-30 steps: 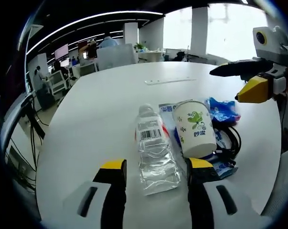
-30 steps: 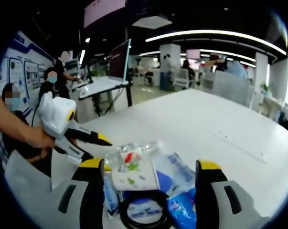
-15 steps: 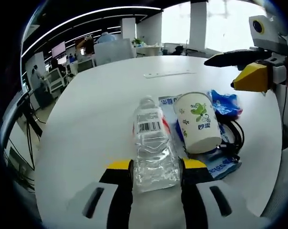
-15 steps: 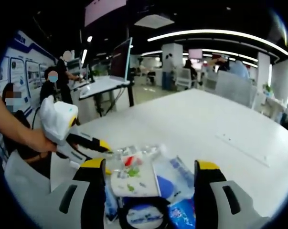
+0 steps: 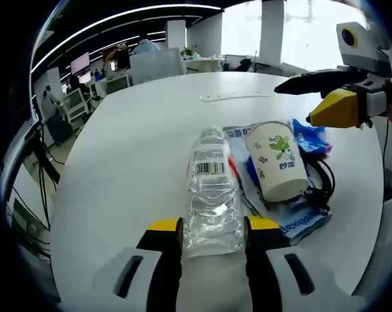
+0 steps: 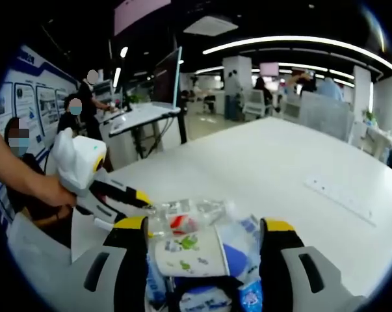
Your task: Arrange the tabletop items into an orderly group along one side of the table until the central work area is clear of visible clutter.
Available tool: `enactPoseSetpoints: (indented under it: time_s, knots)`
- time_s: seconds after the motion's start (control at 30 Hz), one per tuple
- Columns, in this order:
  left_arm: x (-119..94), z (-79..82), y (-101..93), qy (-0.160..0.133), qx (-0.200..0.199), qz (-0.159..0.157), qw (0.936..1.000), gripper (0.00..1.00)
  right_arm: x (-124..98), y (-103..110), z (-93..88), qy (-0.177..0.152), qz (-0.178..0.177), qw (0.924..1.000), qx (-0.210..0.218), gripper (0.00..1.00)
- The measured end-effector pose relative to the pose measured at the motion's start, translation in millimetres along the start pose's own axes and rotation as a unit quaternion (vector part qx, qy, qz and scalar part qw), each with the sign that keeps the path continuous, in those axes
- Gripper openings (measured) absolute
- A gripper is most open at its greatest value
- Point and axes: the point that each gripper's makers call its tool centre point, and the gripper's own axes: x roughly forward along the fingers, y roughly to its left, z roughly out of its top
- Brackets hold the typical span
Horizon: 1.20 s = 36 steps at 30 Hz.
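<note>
Left tongs (image 5: 213, 225) have closed onto the lying water bottle (image 5: 213, 198).

The left gripper (image 5: 212, 233) has 2 black jaws capped with yellow tips, rising from pale grey shoulders, each with 1 dark oblong slot. The right gripper (image 6: 205, 235) is built alike: black jaws, yellow tips, grey slotted shoulders. Beside the left gripper's white housing, the person's hand (image 6: 51, 192) shows, the forearm without a sleeve.

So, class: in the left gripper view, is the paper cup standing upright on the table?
No: the paper cup lies tipped on its side on the blue packets, beside the water bottle.
</note>
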Motion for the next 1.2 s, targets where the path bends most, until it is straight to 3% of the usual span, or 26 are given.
enactPoseSetpoints:
  time_s: [0.47, 1.2]
  knots:
    - [11, 12.0, -0.6, -0.002, -0.001, -0.006, 1.0000, 0.43, 12, -3, 2.7, 0.003, 0.006, 1.0000, 0.002, 0.62]
    - [30, 24.9, -1.4, 0.000, 0.004, -0.005, 1.0000, 0.44, 10, -15, -7.4, 0.012, -0.003, 0.9999, 0.011, 0.61]
